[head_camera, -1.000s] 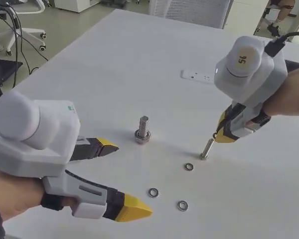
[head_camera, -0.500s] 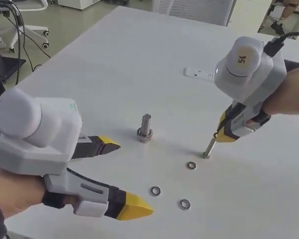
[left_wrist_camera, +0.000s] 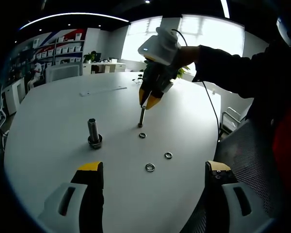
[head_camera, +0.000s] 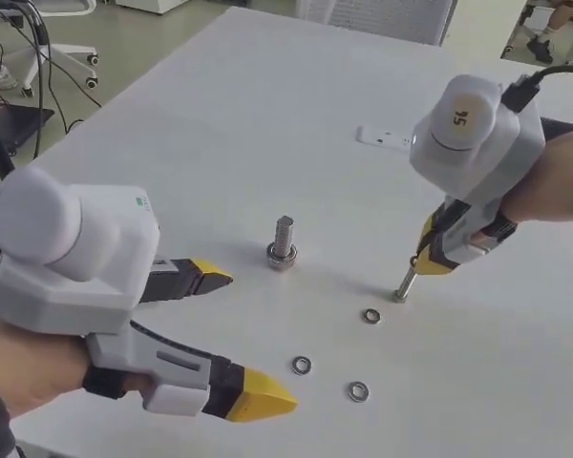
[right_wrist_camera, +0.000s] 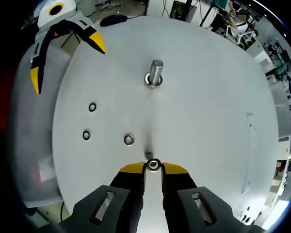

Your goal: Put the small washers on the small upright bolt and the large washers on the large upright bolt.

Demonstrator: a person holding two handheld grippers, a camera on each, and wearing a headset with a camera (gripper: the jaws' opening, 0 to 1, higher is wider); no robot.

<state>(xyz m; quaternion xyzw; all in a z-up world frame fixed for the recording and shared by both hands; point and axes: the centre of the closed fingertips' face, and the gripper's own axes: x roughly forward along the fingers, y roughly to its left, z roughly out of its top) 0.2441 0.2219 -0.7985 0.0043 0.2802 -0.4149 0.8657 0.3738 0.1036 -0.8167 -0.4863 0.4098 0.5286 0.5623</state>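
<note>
Steel-grey and slim, the small bolt (head_camera: 402, 283) stands with its foot on the white table (head_camera: 220, 114), and the right tongs (head_camera: 422, 262) pinch its upper end. In the right gripper view we look straight down the right tongs (right_wrist_camera: 153, 167) and see the round top of the small bolt (right_wrist_camera: 153, 165) caught between the yellow tips. The head view gives us its shank from the side.

One washer (head_camera: 371, 316) lies flat just beside the bolt's foot. A second washer (head_camera: 301, 364) and a third washer (head_camera: 358, 390) lie nearer us, apart from each other.

The large bolt (head_camera: 283, 243) stands upright, well apart from the small one, with a wider metal collar at its foot. We cannot tell whether that collar is a washer.

The left tongs (head_camera: 244, 339) hover over the near part of the table, spread wide and holding nothing. In the left gripper view we see the right tongs (left_wrist_camera: 150, 99) from across the table, with a dark sleeve (left_wrist_camera: 223, 63) behind them. A white power strip (head_camera: 383, 140) lies farther back.
</note>
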